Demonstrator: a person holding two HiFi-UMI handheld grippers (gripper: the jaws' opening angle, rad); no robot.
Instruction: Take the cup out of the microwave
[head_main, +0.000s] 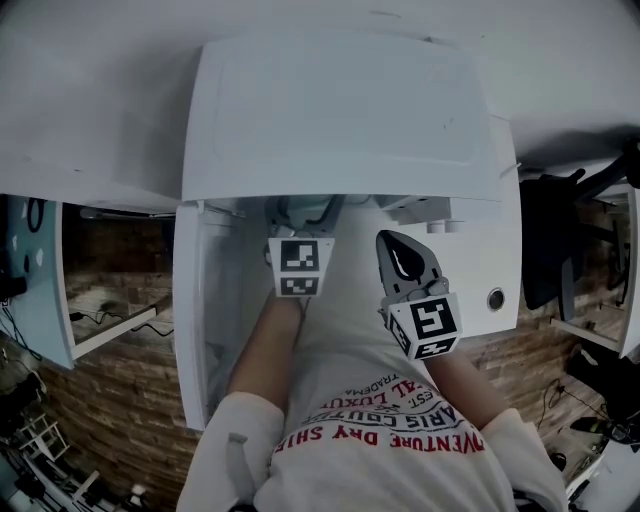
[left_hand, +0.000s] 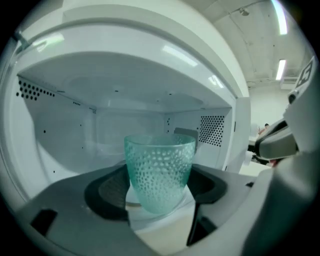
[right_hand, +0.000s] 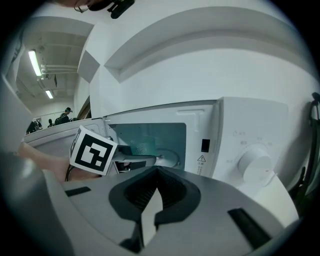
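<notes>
A teal dimpled glass cup (left_hand: 160, 172) stands upright inside the open white microwave (head_main: 330, 110). My left gripper (left_hand: 160, 186) reaches into the cavity, and its dark pads (left_hand: 112, 192) lie against the cup's two sides. In the head view only that gripper's marker cube (head_main: 300, 266) shows at the microwave's mouth. The right gripper view shows the cup (right_hand: 144, 147) small, behind the left gripper's cube (right_hand: 93, 150). My right gripper (right_hand: 156, 176) hangs outside in front of the control panel, jaws shut with nothing in them. It is also in the head view (head_main: 402, 250).
The microwave door (head_main: 195, 300) hangs open at the left. A round knob (right_hand: 255, 165) sits on the panel at the right. A black office chair (head_main: 560, 240) stands right of the microwave, and a pale-blue cabinet (head_main: 30, 270) is at the left.
</notes>
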